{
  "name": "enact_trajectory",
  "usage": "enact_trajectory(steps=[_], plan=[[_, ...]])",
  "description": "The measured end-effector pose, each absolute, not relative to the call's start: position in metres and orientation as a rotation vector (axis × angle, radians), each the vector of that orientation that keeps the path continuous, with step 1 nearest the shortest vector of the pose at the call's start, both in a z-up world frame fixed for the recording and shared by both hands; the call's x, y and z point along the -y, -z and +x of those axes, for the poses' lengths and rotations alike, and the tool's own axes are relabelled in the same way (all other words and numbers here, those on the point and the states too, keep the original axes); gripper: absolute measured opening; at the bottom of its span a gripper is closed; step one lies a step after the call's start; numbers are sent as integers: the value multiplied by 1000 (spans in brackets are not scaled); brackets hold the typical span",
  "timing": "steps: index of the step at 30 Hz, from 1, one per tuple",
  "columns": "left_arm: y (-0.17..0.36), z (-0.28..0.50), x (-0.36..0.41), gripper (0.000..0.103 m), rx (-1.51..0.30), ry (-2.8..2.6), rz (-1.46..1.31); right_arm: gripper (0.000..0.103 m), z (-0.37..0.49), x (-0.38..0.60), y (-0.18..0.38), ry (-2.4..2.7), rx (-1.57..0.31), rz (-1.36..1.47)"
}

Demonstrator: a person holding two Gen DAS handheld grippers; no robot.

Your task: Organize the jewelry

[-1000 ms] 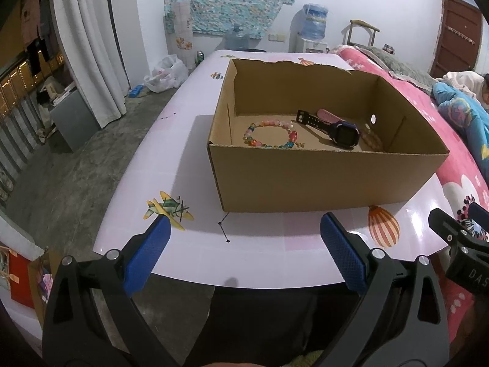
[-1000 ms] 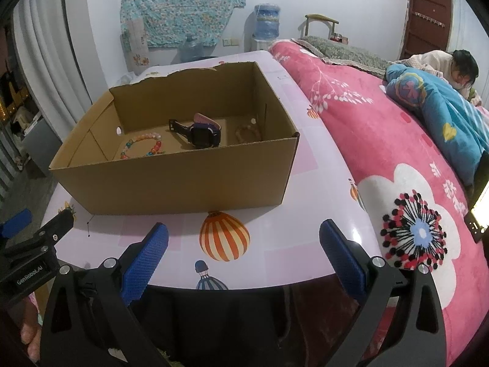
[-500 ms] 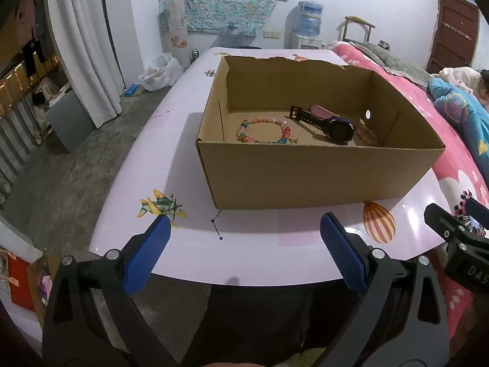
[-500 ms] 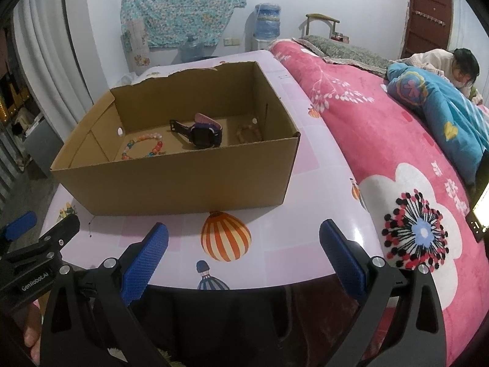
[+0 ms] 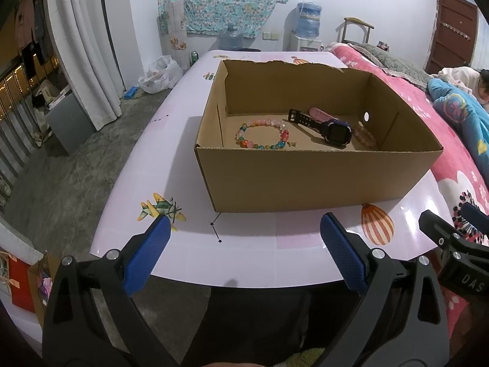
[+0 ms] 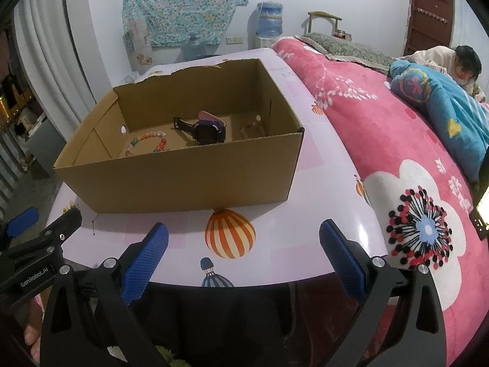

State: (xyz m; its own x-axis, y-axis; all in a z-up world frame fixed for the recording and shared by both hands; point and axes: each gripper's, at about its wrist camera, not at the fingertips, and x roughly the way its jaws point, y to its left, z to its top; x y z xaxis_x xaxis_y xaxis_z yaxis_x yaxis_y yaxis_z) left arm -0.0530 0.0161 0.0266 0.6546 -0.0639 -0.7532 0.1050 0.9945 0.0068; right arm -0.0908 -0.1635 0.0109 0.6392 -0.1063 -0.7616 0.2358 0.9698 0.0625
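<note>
Both grippers wait empty at the near table edge, and the jewelry lies inside the open cardboard box [image 5: 318, 180].

The left gripper [image 5: 244, 244] and right gripper [image 6: 244, 247] each have their blue pads spread wide with nothing between them. On the box floor, the beaded bracelet [image 5: 262, 134] lies to the left, the smartwatch [image 5: 324, 127] is in the middle, and a paler bracelet [image 5: 363, 136] is tucked against the right wall. The beads look light, smooth and apt to roll or slip, so I would pinch across the strand. The watch seems stiffer, and its strap near the case is probably the easiest hold. The near wall cuts off the front of the floor, the pale bracelet is too dim to tell apart well, and whatever lies under the pink strap [image 5: 319, 112] is hidden.
</note>
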Motion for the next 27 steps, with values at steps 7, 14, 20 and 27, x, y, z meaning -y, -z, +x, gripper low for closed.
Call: enact_trajectory(steps=[7, 14, 20, 27], plan=[[-28, -52, -16, 95, -848, 98, 54, 96, -91, 164, -11, 195, -854, 161], [-29, -52, -17, 95, -847, 96, 53, 96, -92, 163, -11, 197, -856, 164], [-29, -52, -17, 95, -847, 98, 53, 96, -92, 163, -12, 195, -856, 165], [-29, -52, -17, 95, -848, 96, 53, 96, -92, 163, -11, 194, -859, 165]])
